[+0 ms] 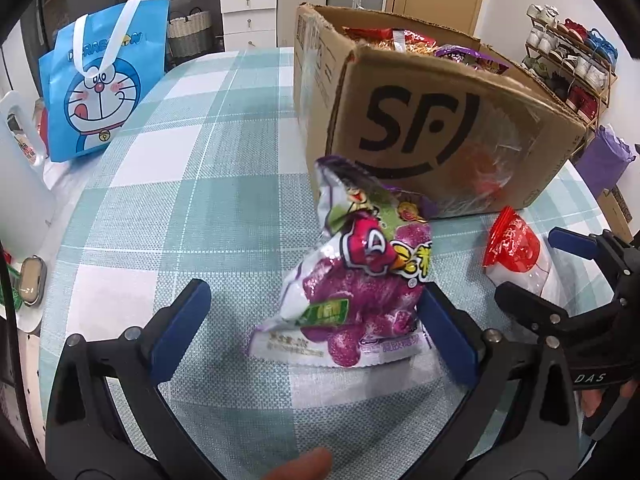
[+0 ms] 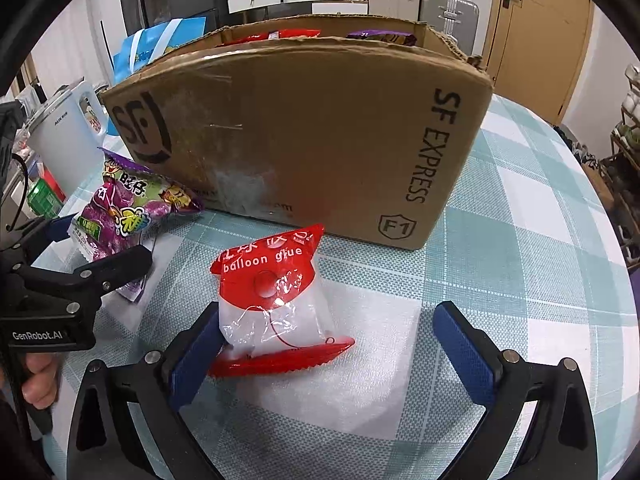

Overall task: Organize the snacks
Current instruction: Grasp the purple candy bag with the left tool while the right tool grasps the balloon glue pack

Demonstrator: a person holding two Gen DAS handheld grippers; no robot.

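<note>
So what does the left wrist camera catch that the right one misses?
Only the left view shows the blue cartoon bag's face and a shoe rack. Only the right view shows the box's "SF EXPRESS" side and the "balloon glue" print on the red packet. Both show the box, the purple snack bag, the red packet, the checked cloth and both open tools.

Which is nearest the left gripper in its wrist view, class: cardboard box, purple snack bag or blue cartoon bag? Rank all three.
1. Purple snack bag: between the left gripper fingers.
2. Cardboard box: just behind, right.
3. Blue cartoon bag: far left.
</note>
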